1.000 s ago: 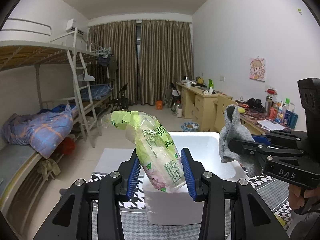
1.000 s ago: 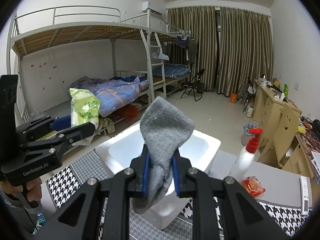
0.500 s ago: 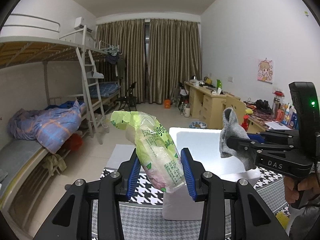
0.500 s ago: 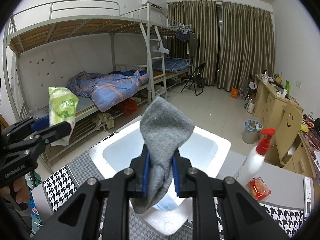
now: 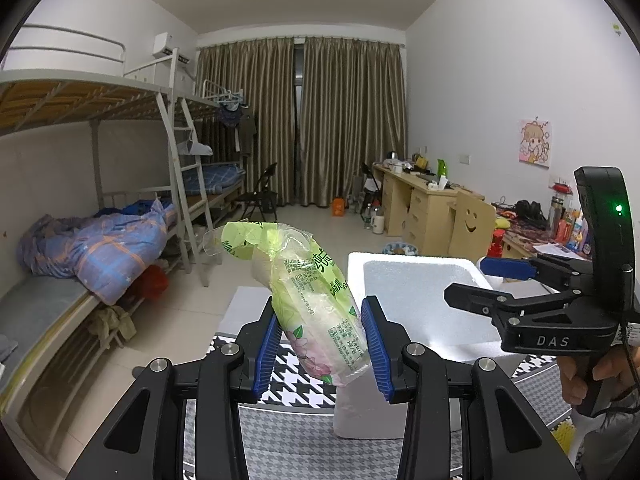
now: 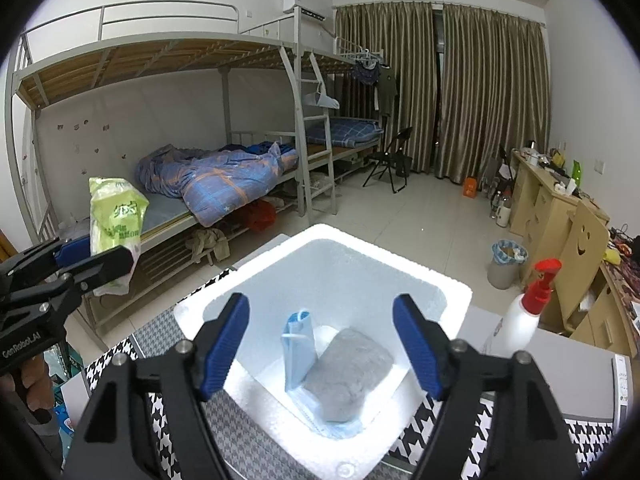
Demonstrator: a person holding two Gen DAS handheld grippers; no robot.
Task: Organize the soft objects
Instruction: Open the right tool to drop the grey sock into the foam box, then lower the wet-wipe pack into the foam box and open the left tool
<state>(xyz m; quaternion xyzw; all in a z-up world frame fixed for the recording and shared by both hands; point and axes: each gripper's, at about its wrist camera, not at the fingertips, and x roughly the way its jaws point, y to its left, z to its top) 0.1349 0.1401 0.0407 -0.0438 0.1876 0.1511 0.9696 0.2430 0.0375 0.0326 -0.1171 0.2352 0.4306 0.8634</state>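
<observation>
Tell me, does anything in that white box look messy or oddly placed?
Slightly. In the white foam box the blue face mask stands crumpled on edge against the grey sock, its loop trailing under the sock, rather than lying flat. Nothing looks spilled or damaged.

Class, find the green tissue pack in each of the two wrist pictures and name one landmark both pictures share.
Left wrist view: the green tissue pack is at lower centre, clamped between the left tongs.
Right wrist view: the pack is at the left edge, beside the bunk bed.
Shared landmark: the white foam box.
</observation>
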